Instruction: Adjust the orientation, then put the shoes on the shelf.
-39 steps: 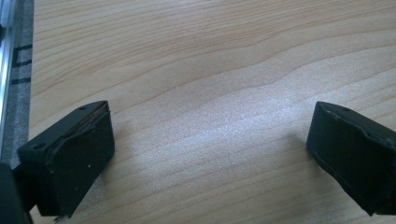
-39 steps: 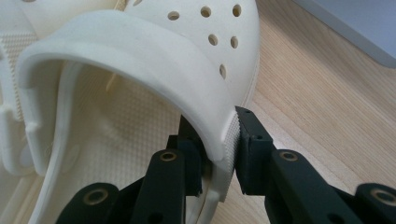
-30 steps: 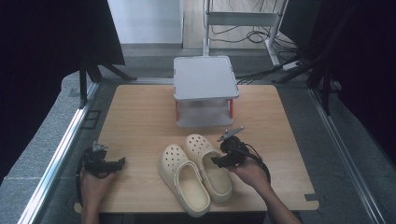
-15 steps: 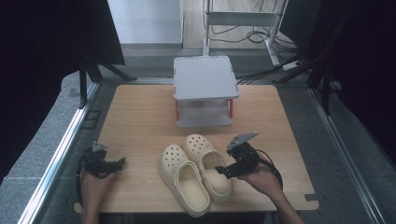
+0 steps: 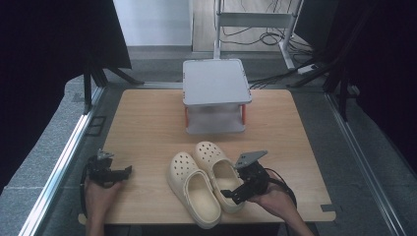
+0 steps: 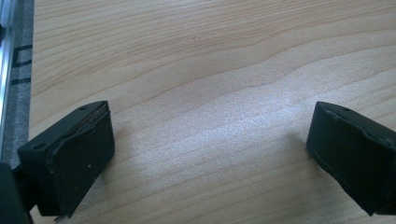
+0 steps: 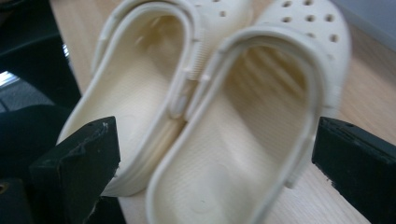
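Since earlier frame, your right gripper [image 5: 227,193] has drawn back toward bottom edge, beside heel of right clog [image 5: 220,175].

High view: cream clog pair at lower centre of wooden table [image 5: 147,123]; left clog [image 5: 193,195] touching its mate. Left gripper [image 5: 125,171] lower left, well apart.

Left gripper view: jaws spread over bare wood.

Right gripper view: jaws spread, clog heels between.

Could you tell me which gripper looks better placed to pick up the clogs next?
Right. The right gripper sits at the heel of the clogs, jaws open around both heels. The left gripper rests open over bare table, well apart from them.
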Demonstrator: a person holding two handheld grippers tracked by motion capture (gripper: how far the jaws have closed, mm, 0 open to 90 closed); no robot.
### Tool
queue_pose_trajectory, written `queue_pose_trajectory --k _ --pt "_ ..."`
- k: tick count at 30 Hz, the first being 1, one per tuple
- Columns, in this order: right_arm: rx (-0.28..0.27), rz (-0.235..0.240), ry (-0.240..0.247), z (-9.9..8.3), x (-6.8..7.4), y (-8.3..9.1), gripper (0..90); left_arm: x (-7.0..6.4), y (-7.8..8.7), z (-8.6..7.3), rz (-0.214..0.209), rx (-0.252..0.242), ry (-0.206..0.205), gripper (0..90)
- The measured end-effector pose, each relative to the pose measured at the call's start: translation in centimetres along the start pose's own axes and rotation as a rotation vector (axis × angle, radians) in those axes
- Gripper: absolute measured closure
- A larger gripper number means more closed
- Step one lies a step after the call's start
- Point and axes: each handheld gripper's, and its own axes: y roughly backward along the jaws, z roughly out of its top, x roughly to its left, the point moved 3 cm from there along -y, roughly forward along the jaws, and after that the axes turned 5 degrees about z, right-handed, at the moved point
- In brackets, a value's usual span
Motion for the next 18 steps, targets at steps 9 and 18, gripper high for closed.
queue_pose_trajectory --k 9,18 --pt "0.07 0.049 0.004 0.4 1.4 -2.4 9.1 0.0 0.0 0.0 0.0 0.0 0.001 0.9" --pt "0.114 0.03 -0.006 1.1 1.8 -5.2 13.0 0.0 0.0 0.0 -0.001 -0.002 0.004 0.9"
